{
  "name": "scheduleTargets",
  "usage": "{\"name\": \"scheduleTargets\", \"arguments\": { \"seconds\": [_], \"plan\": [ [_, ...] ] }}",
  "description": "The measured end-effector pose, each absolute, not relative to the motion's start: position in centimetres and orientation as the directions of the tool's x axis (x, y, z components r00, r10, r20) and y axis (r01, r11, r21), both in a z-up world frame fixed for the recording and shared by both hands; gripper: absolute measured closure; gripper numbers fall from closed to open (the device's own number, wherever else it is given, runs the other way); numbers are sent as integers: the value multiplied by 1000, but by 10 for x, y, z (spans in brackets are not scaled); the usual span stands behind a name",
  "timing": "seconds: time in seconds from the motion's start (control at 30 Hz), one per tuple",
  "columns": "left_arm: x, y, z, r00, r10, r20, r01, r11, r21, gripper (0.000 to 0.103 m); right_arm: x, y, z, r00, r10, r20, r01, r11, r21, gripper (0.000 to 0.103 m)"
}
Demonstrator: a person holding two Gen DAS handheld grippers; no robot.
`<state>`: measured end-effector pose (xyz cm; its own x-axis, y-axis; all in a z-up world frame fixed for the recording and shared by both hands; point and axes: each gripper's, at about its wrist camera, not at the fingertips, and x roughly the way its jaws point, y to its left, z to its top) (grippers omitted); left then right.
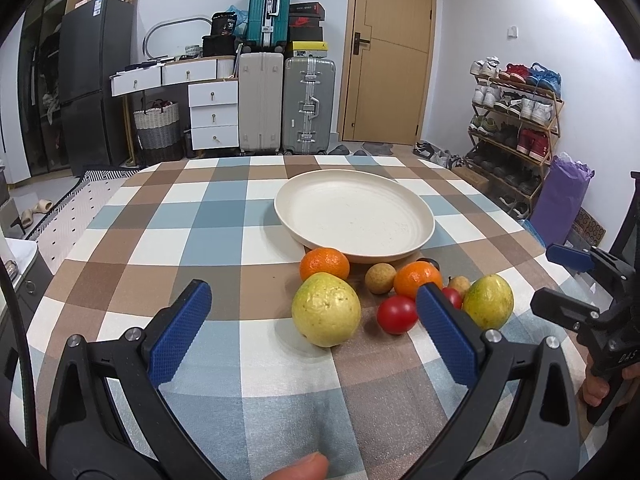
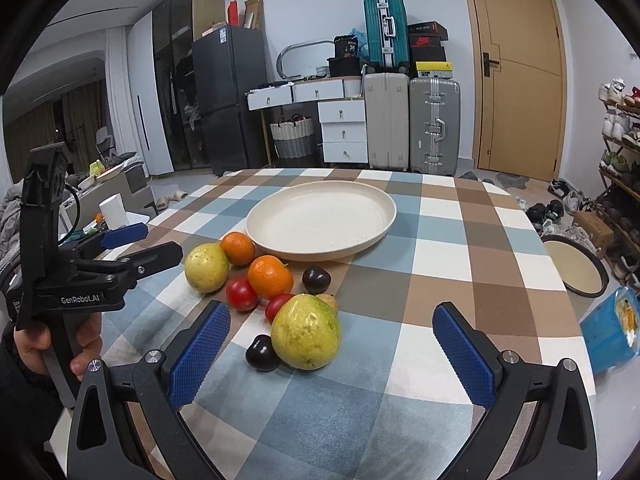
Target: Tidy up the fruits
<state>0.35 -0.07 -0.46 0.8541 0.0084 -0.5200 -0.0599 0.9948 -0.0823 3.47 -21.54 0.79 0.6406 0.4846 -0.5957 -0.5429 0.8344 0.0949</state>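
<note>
A cream plate (image 1: 356,216) sits empty on the checked tablecloth; it also shows in the right wrist view (image 2: 320,220). Fruit lies in front of it: two green-yellow guavas (image 1: 326,310) (image 1: 489,301), two oranges (image 1: 325,264) (image 1: 418,279), red tomatoes (image 1: 397,314), a small brown fruit (image 1: 380,278). In the right wrist view the near guava (image 2: 306,332) lies beside a dark plum (image 2: 262,354); another plum (image 2: 316,279) lies behind. My left gripper (image 1: 314,338) is open, its fingers on either side of a guava. My right gripper (image 2: 332,354) is open around the near guava.
The table edge curves off at the right, with a shoe rack (image 1: 516,120) beyond. A round tray (image 2: 576,266) and a blue packet (image 2: 612,328) lie past the right edge. Suitcases (image 1: 288,108) and drawers stand at the far wall.
</note>
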Motion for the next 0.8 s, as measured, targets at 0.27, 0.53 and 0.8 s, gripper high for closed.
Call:
{"name": "scheduleTargets", "arguments": {
  "seconds": [0.27, 0.53, 0.8],
  "plan": [
    [3, 0, -5, 848, 11, -529, -66, 994, -86, 1, 43, -215, 4, 614, 474, -631, -526, 842, 120, 0],
    [5, -3, -6, 829, -34, -558, -21, 996, -92, 1, 50, -212, 0, 596, 458, -659, -517, 848, 122, 0],
    [16, -3, -12, 801, -81, -593, 7, 992, -125, 1, 60, -202, -13, 526, 454, -719, -525, 839, 146, 0]
  ]
}}
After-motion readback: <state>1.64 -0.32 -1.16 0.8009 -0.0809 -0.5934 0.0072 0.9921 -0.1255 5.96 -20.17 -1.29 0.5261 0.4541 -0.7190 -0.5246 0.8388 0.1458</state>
